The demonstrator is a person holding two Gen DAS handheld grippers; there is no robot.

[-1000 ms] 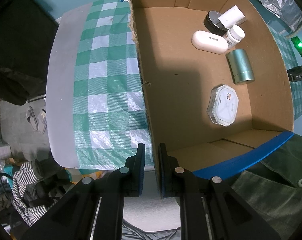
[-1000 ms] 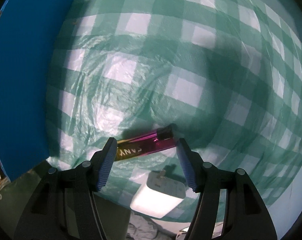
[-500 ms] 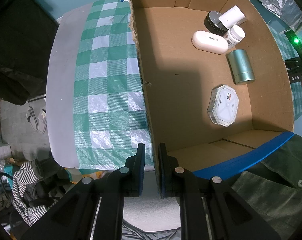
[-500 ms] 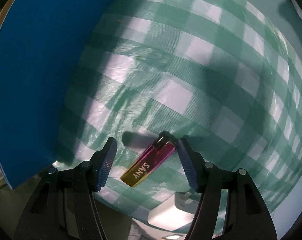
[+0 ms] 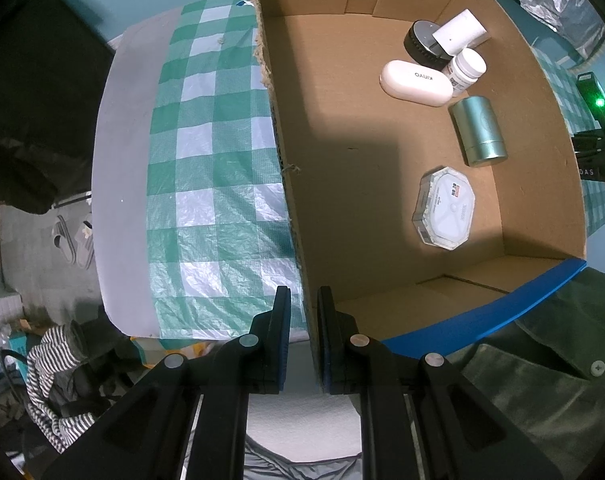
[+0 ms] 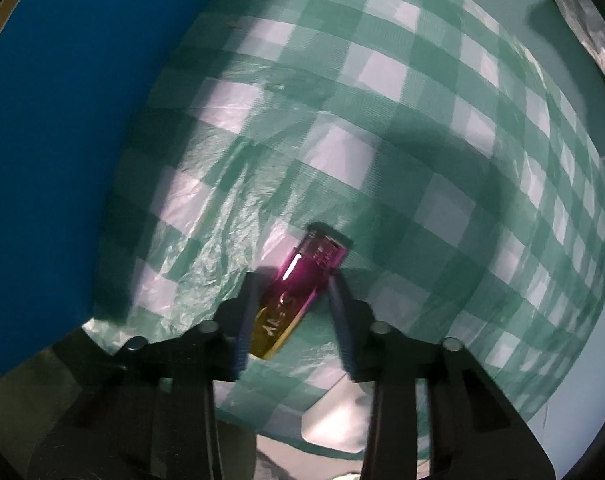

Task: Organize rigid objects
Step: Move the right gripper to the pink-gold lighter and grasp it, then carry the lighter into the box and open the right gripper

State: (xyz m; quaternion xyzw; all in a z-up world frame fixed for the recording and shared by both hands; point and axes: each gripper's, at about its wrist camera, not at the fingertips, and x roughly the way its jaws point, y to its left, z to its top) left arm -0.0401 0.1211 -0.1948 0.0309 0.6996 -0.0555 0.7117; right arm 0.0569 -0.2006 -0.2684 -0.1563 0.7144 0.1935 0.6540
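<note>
The right tongs (image 6: 292, 280) have just been closing and now grip a pink-and-yellow lighter (image 6: 298, 292) slanting between their fingers above the checked cloth (image 6: 402, 120). The left tongs (image 5: 303, 300) are clenched on the cardboard box (image 5: 294, 216) wall, its near corner between them.

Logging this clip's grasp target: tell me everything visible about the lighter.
The lighter is a slim, glossy bar, magenta at the top and fading to yellow at the base, with a dark cap end and lettering along its side. It sits tilted between the fingers of the right gripper, whose jaws have just been closing; its lower end meets the left finger, and the right finger is at its edge. Below it is the green checked cloth.
</note>
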